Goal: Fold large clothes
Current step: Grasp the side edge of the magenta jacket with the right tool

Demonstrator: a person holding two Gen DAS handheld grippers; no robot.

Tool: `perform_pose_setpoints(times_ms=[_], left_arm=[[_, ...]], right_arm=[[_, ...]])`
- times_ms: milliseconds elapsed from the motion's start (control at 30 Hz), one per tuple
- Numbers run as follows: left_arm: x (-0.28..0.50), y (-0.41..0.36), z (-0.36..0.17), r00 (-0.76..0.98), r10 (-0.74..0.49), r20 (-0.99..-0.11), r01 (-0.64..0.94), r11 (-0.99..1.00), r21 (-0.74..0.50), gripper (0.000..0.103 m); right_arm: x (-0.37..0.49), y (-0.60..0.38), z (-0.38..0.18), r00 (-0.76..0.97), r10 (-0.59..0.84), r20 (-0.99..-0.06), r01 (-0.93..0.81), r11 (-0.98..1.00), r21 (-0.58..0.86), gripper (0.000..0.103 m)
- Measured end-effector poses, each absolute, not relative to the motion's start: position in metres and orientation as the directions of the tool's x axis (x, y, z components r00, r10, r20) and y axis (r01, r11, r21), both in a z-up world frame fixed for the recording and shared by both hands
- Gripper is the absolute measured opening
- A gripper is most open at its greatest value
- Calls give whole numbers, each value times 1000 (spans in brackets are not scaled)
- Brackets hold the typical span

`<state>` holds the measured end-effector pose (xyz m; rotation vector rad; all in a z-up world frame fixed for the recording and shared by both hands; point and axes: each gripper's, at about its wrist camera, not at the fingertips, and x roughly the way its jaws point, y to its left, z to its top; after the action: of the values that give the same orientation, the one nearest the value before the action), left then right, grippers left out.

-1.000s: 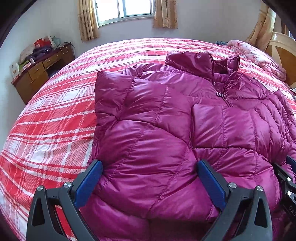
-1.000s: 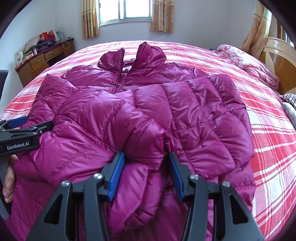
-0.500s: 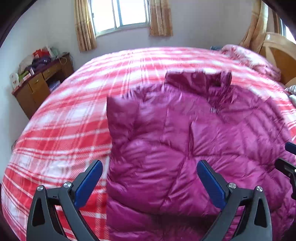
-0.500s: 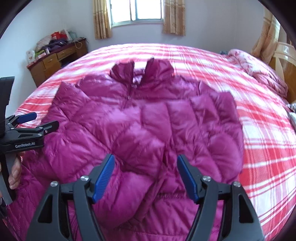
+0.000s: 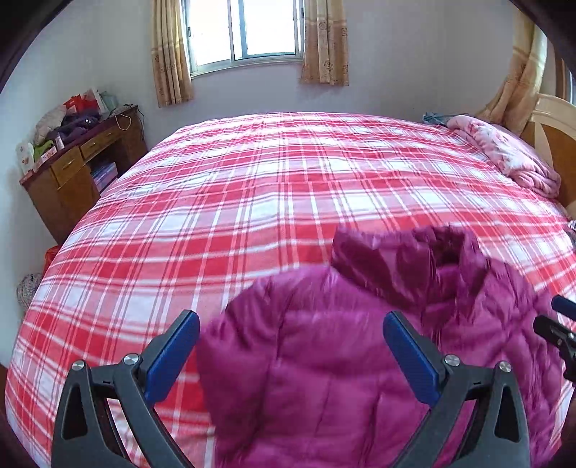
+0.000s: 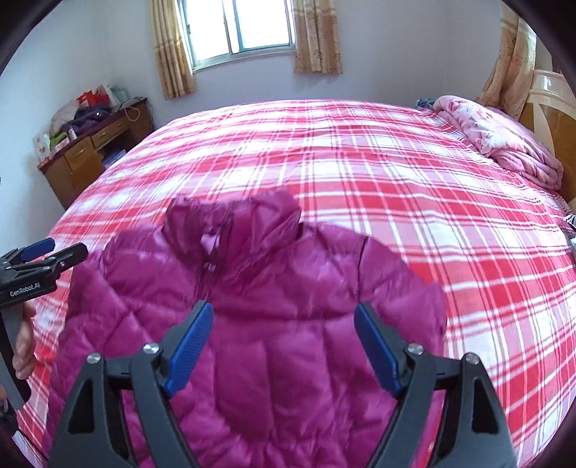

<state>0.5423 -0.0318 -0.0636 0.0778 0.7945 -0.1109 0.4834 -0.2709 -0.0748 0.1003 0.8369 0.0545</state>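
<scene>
A magenta puffer jacket [image 6: 280,280] lies front up on the red plaid bed [image 6: 360,162], collar at its far end and sleeves drawn in over the body. My right gripper [image 6: 283,307] hovers above its lower middle. Its jaws are opening, with nothing pressed between the blue pads. My left gripper [image 5: 291,318] hangs wide open over the jacket [image 5: 360,360] near its left shoulder, clear of the cloth. In the right wrist view the left gripper [image 6: 64,248] shows at the left edge, held by a hand [image 6: 23,345]. The right gripper's tip [image 5: 558,316] pokes in at the right edge of the left wrist view.
A wooden desk [image 5: 72,172] piled with bags and clothes stands against the left wall. A pink quilt [image 6: 504,144] is bunched at the bed's far right, by the wooden headboard [image 6: 550,118]. A curtained window [image 5: 244,32] faces me. Plaid bedcover stretches beyond the jacket.
Both grippers have drawn back and risen away from the jacket. The right jaws spread and let go of the folded sleeve. The left jaws stayed wide open.
</scene>
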Motion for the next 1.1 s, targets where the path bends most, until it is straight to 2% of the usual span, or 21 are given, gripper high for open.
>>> perform_pose_setpoints(times_ms=[167,333,500,633,667,700,733,800,900,967,1100], left_arm=[[610,-56,-52,658,-94,-747,99,994,-38,102],[666,-91,-67,596,-59,-801,103,995,3,102],[681,-100,-92,565,-6,-825,107,992,65,102],[668,-95,-110,538,-17,-843,138,988,68,102],[661,-91,-114,527,-34,-849,151,987,54,102],[657,-90,-116,521,-28,-853,156,986,63,102],[650,-87,-120,519,-11,-855,161,983,85,102],[638,-79,-126,515,4,-857,176,978,111,102],[623,-63,-135,506,27,-862,185,973,139,102],[613,-49,-140,495,20,-868,186,974,129,102],[596,-35,-119,576,-23,-817,152,985,79,102]], right_arm=[[533,-278,-68,671,100,-734,2,991,136,84],[579,-280,-65,653,120,-748,4,987,162,84],[609,-281,-76,619,125,-775,35,982,186,84],[616,-272,-94,562,103,-821,-2,992,123,84],[614,-270,-97,556,84,-827,-3,995,99,80],[611,-270,-99,549,77,-833,-6,996,88,67],[608,-270,-101,538,87,-839,-16,995,93,59],[598,-270,-103,513,87,-854,-38,996,79,21],[576,-273,-101,529,51,-847,-58,998,24,13],[560,-278,-102,541,39,-840,-62,998,7,12],[544,-288,-121,548,5,-836,-50,998,-26,10]])
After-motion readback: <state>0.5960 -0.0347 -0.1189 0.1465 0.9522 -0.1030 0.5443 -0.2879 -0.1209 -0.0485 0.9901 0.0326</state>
